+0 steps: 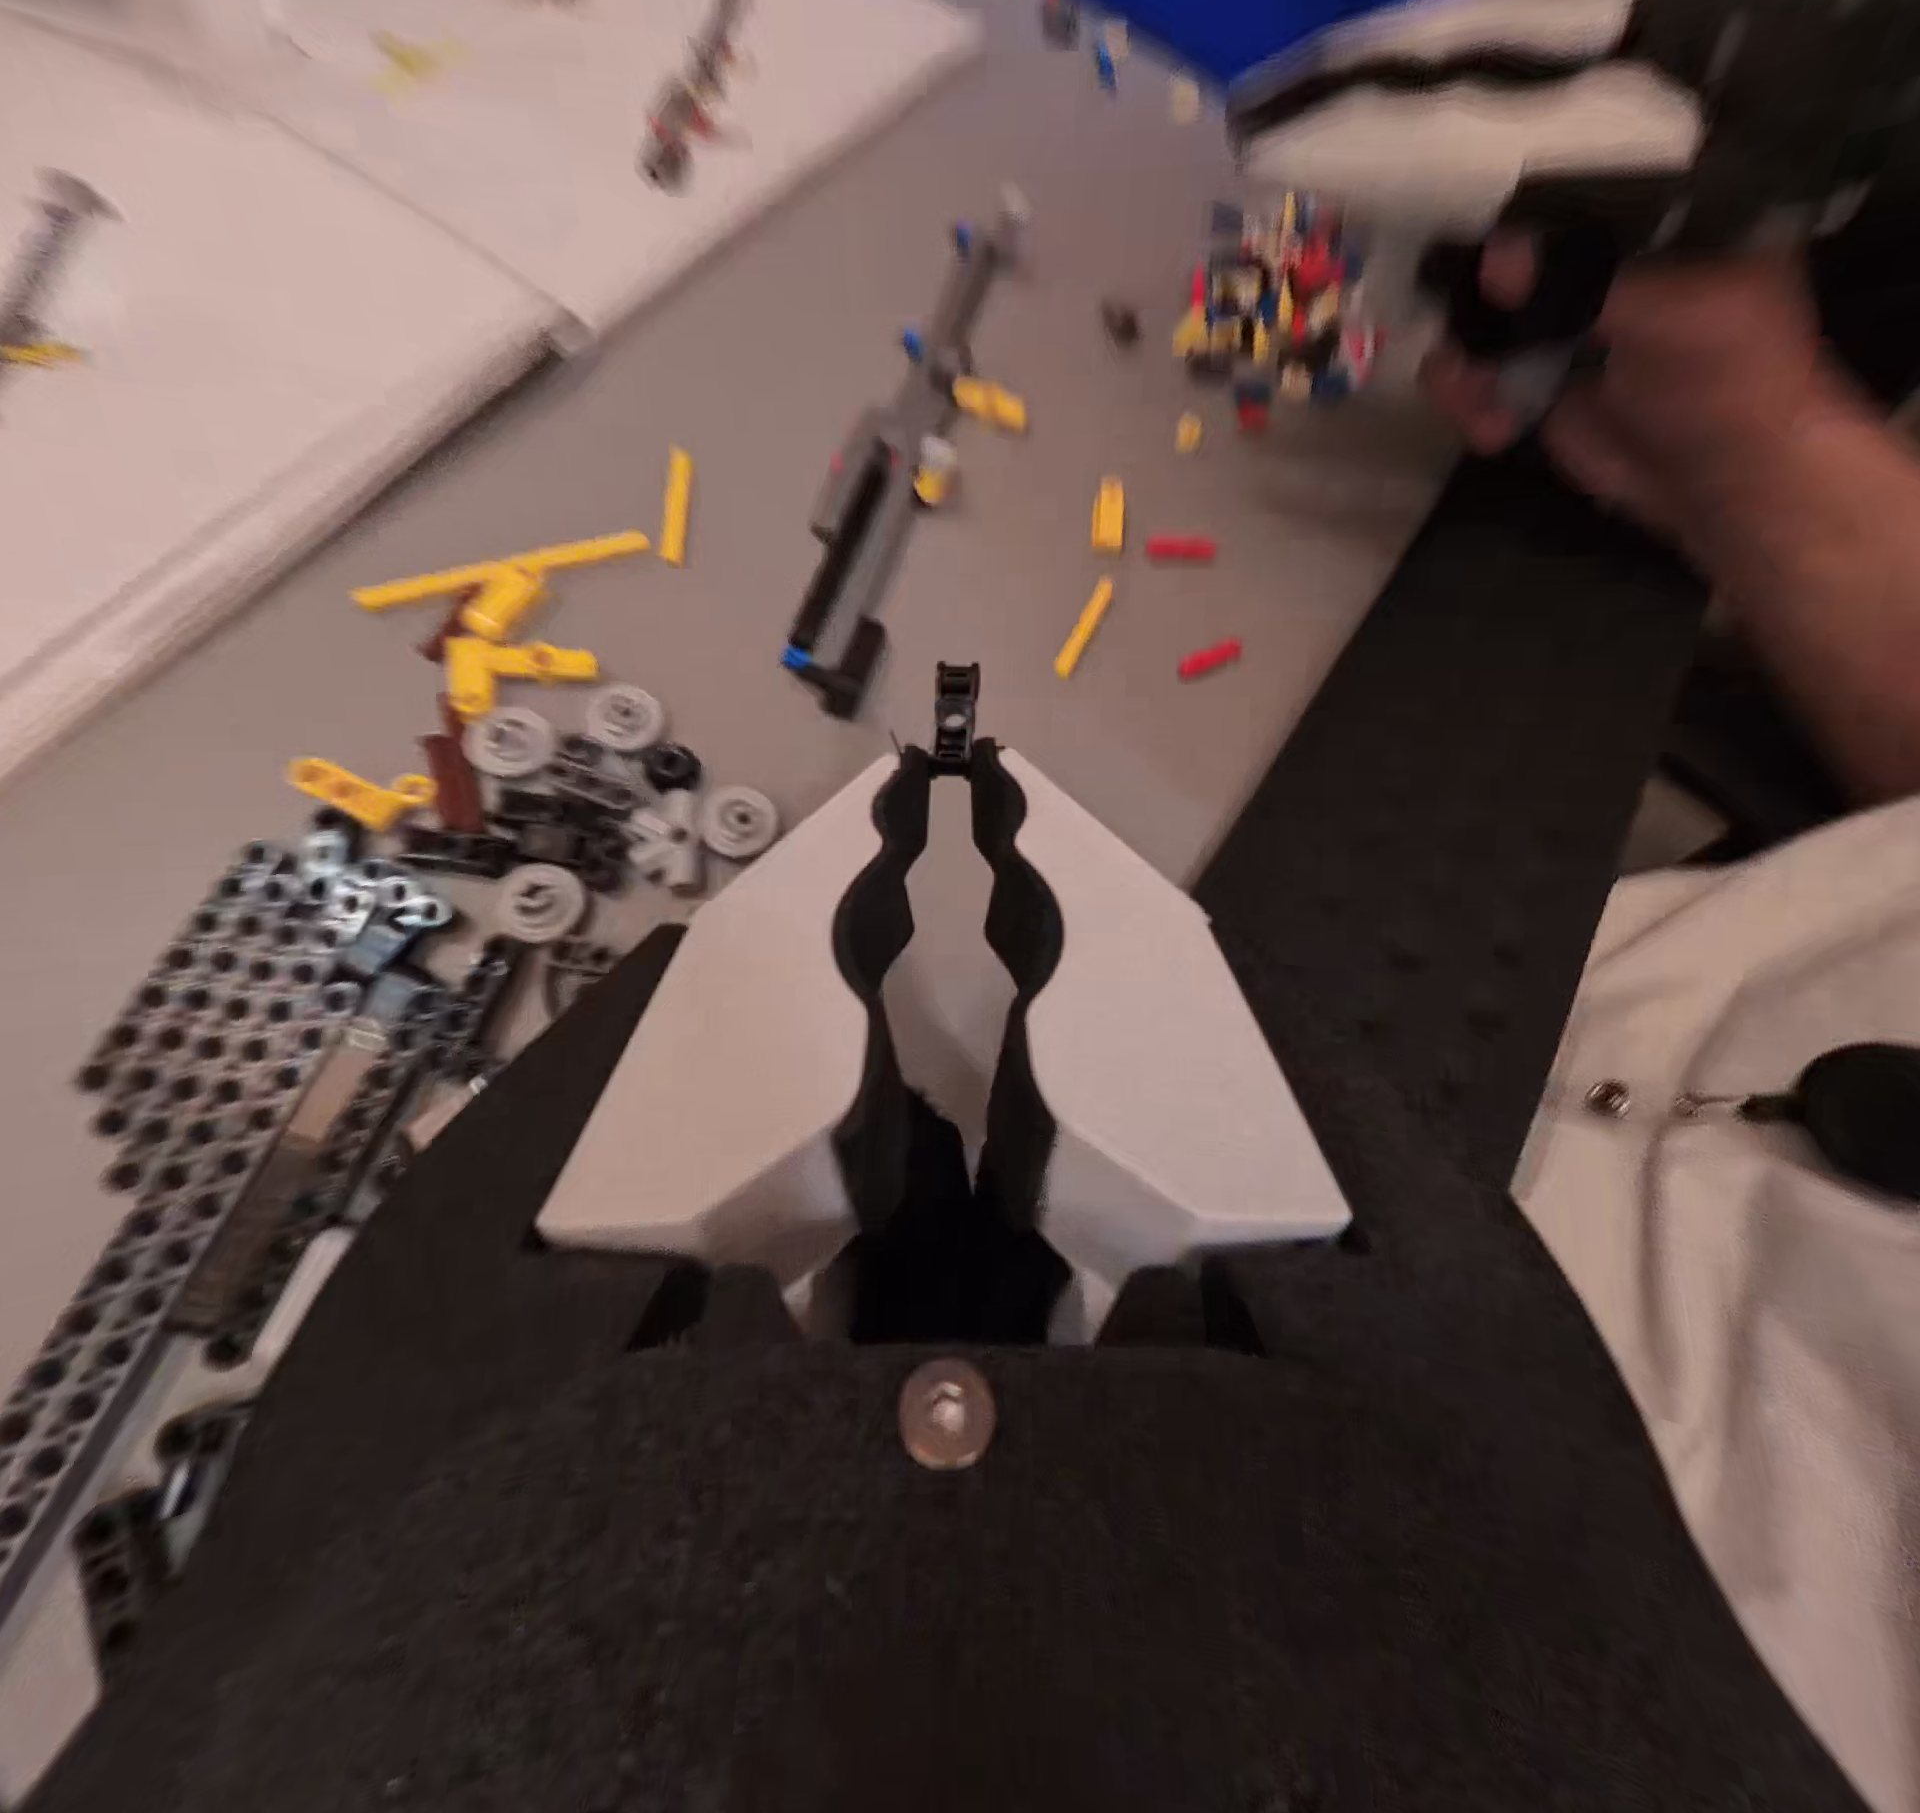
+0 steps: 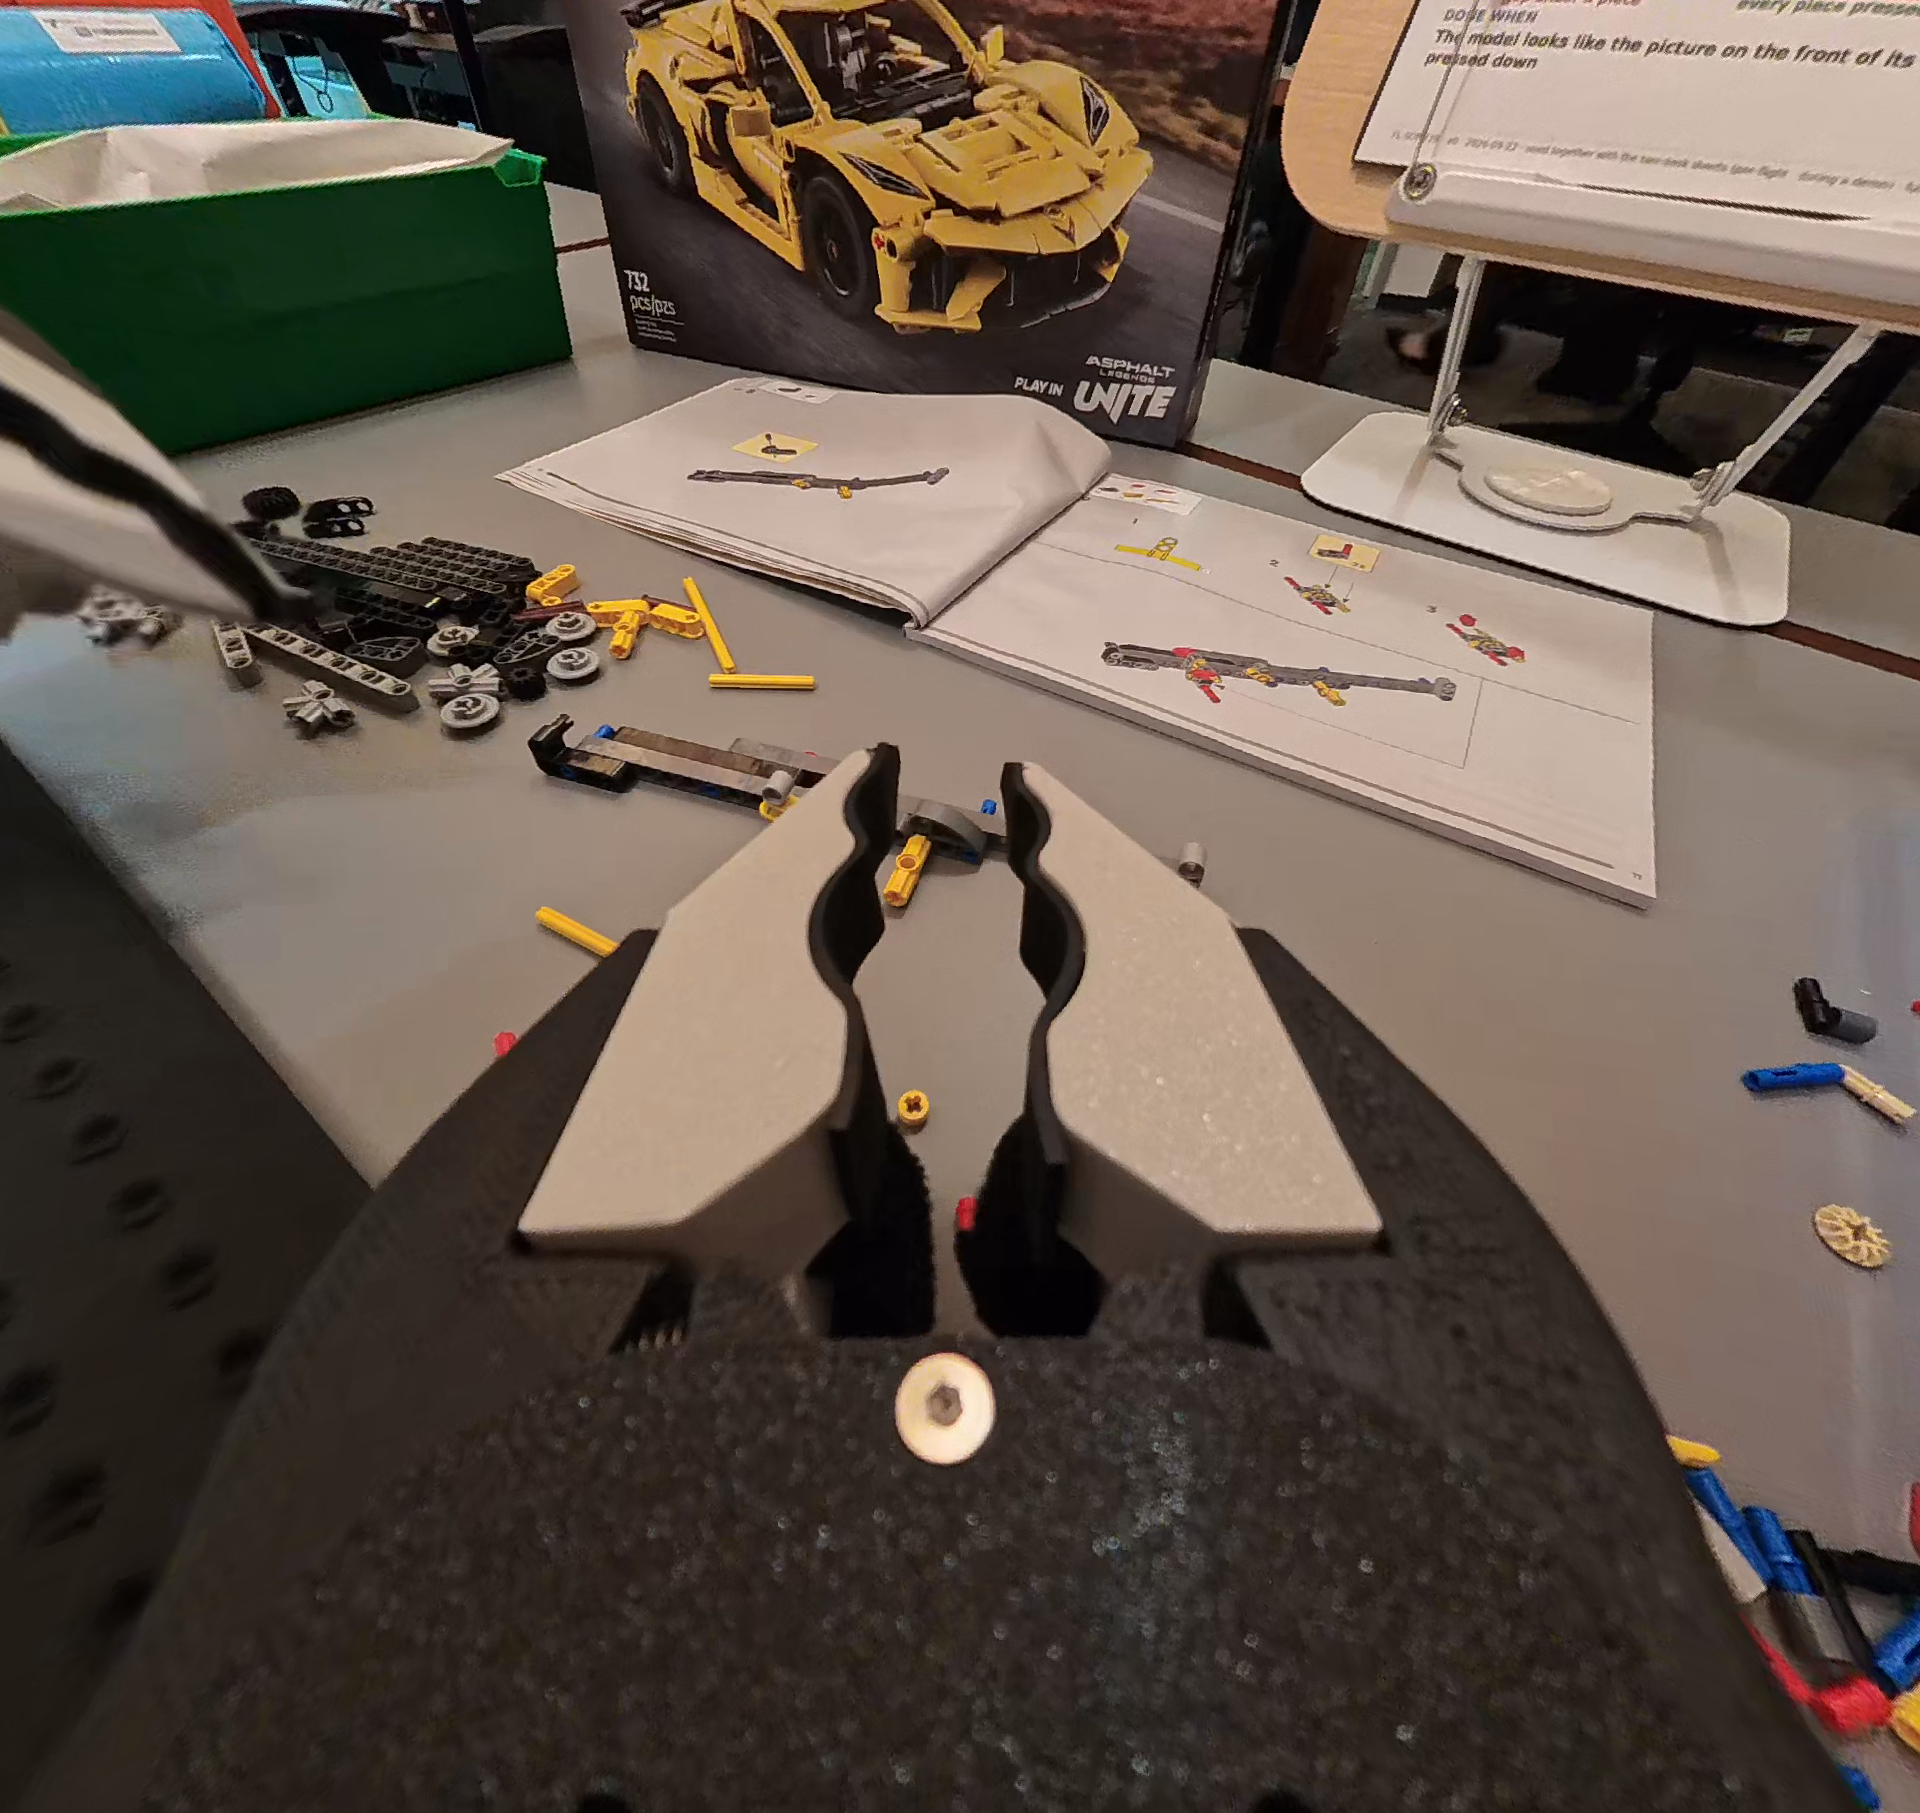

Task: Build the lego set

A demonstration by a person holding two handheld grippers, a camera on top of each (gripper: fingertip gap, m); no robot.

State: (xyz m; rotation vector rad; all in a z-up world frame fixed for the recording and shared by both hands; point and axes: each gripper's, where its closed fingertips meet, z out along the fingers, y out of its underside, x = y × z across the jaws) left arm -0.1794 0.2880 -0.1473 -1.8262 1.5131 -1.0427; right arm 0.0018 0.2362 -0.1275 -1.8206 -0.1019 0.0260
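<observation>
Left tool (image 1: 951, 761): tips pinching black connector (image 1: 956, 709), held above tabletop (image 1: 1039, 776) | right tool (image 2: 945, 776): parted narrowly, empty; hovering over grey-black assembly (image 2: 686, 761) lying on tabletop | loose parts pile (image 2: 416, 620) far left; open manual (image 2: 1299, 683) beyond; set box (image 2: 914, 153) upright behind

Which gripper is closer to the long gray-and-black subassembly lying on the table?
Right. The right gripper hangs open directly over the gray-and-black subassembly. The left gripper, shut on a small black connector, sits off its black end, above the table.
</observation>
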